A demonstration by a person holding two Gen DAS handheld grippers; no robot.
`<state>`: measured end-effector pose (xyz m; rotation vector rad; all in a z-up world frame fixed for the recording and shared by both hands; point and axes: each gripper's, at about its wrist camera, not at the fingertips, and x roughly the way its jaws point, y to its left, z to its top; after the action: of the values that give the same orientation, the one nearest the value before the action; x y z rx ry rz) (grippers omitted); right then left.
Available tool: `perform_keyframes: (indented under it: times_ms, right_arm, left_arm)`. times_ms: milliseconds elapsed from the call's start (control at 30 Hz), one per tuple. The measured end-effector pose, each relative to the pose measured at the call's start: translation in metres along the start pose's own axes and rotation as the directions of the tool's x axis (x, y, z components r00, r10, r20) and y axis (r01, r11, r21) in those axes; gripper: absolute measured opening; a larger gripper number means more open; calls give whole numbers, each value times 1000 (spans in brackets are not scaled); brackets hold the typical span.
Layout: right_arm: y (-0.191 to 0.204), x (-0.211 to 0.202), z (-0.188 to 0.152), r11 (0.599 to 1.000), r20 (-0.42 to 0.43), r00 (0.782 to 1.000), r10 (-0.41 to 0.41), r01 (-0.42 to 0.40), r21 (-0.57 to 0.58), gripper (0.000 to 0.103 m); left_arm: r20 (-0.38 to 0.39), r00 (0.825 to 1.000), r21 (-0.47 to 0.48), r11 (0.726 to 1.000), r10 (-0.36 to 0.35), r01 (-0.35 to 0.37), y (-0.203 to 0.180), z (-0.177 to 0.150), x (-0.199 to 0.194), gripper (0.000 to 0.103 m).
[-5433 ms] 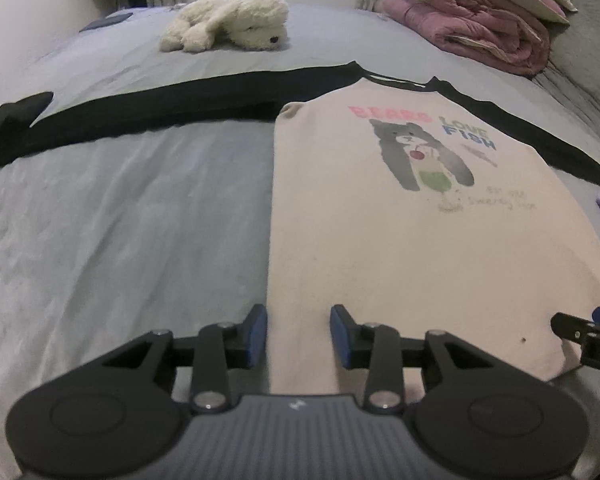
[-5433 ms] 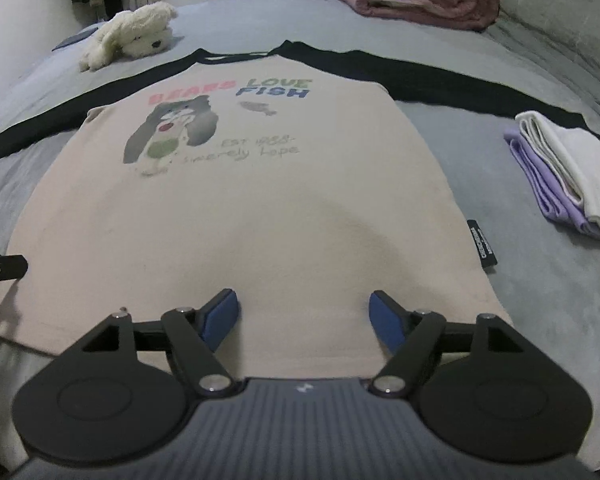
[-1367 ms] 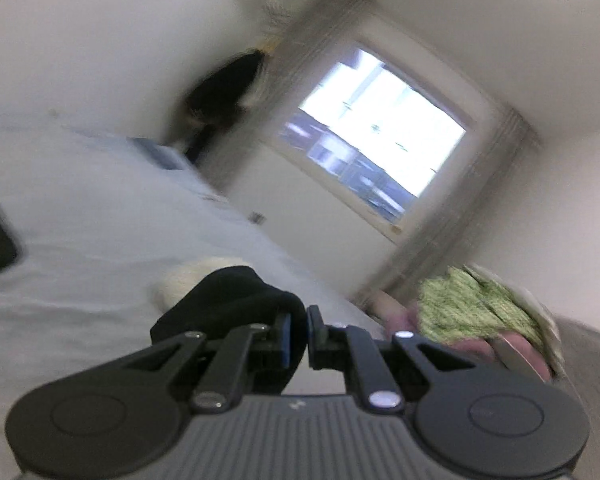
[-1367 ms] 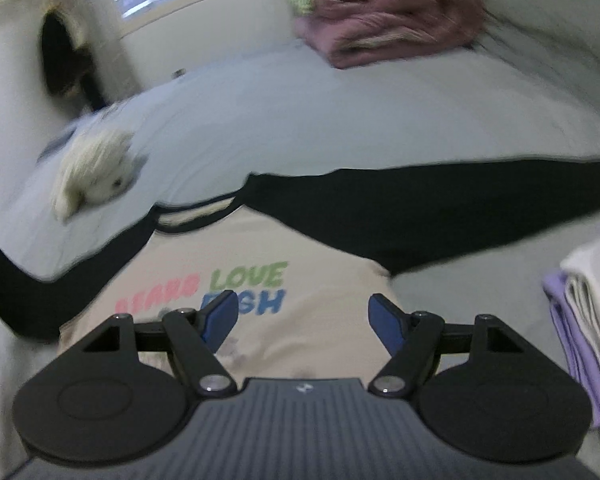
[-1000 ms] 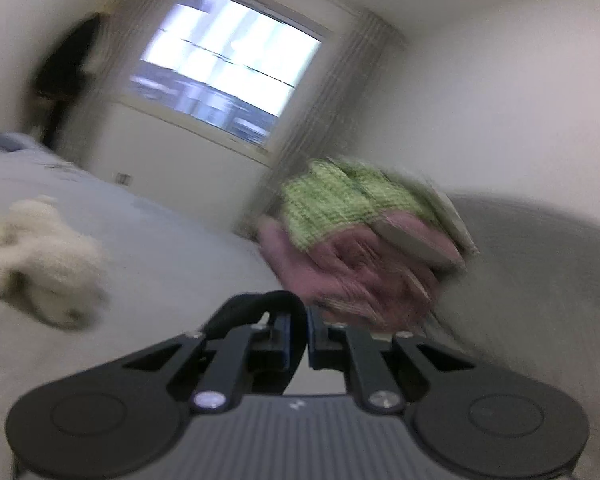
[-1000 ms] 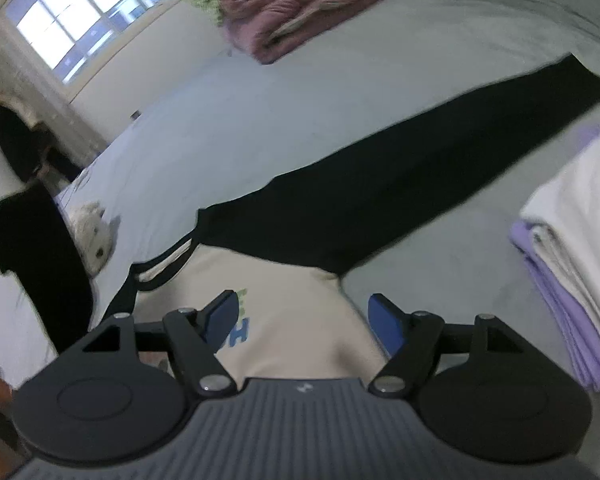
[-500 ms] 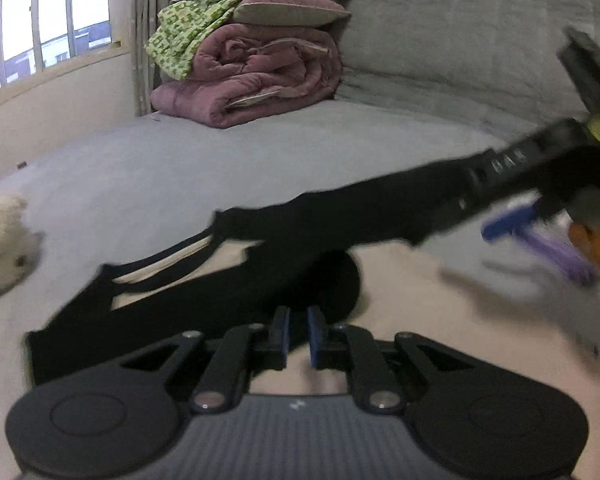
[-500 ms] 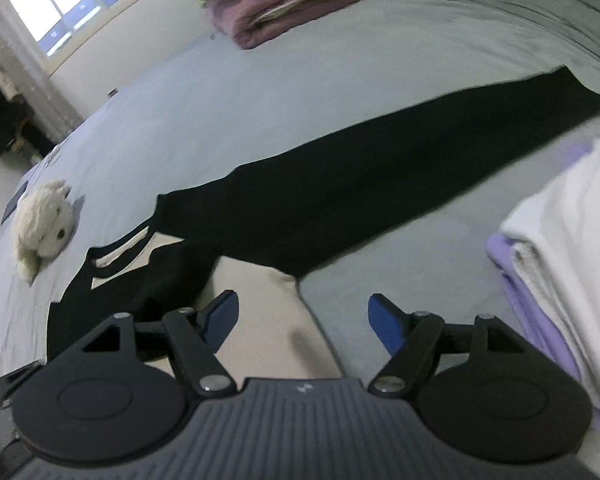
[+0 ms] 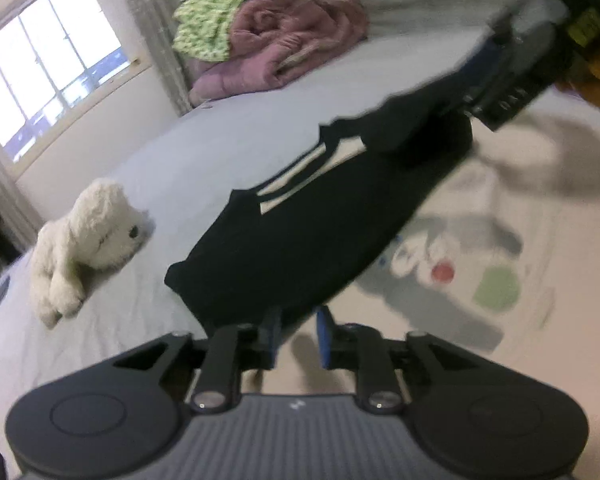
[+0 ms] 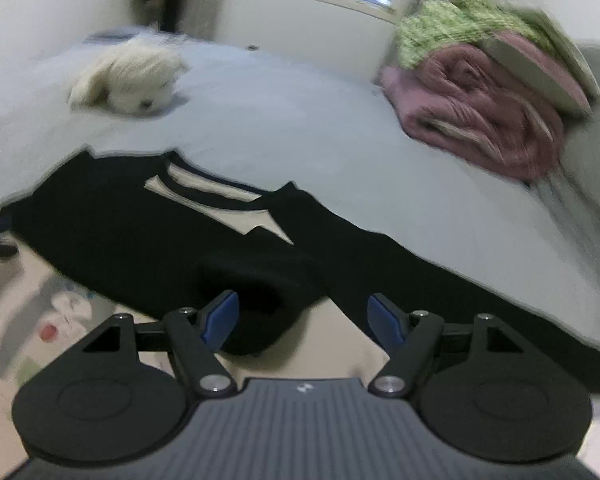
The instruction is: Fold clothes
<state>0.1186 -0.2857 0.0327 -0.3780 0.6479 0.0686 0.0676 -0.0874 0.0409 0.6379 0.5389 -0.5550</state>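
Shirt point(image 9: 480, 240): lies flat on the bed point(image 9: 228, 148), cream body with a printed picture, face up; collar toward the window.
Left sleeve point(image 9: 300, 248): black, folded in across the chest of the shirt; its cuff end lies just ahead of the left gripper.
Right sleeve point(image 10: 440, 292): black, stretched straight out over the bed, away from the body of the shirt.
Left gripper point(image 9: 298, 334): low over the shirt, fingers a little apart and opening; the edge of the left sleeve sits at the gap, but the blur makes it hard to say whether the pads touch it — it looks let go.
Right gripper point(image 10: 302, 322): fingers wide apart, nothing between them; it hovers over the shirt by the rolled end of the folded sleeve, near the shoulder of the right sleeve.
Toy point(image 9: 88, 240): white plush dog on the bed, beyond the collar, well apart from the shirt.
Bedding point(image 10: 484, 100): pink quilt with a green cover on top, piled at the far corner.
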Motion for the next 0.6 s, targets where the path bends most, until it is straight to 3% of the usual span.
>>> perform_keyframes:
  times_ms: [100,200,267,300,333,433,500,600]
  right_arm:
    - [17,17,-2,989,-8,997,-77,76,-130,74]
    - [24,27,-3,978,-6,996,-93,90,-190,70]
    - [22,30,0,981,1,995,-98,97,-168,47]
    - [17,30,1,987,1,995,-101,100,-128,22]
    - [12,30,3,991,1,995,-103,103,-88,9]
    - [-25,17,1,969,-5,993,-115,114,220,11]
    - [-57,11,-12,890,-50,996,-77,92,447,11]
    - [-93,17,-42,756,-135,989,54,47,653,10]
  left_arm:
    - [-9,1000,-12,1000,12,-12,15,-4,9,26]
    - [-13,1000,-41,999,19,-20,27,-6,17,26]
    - [-12,1000,-30,999,28,-29,27,-9,22,26]
    - [-16,999,-29,999,36,-37,26,-10,24,26]
    - [-28,999,-36,998,44,-45,25,-10,25,25]
    - [-65,996,-57,996,58,-62,22,-9,23,25]
    - [-82,995,-59,996,60,-65,21,-9,21,25]
    - [-100,994,-95,994,48,-57,25,-11,19,25]
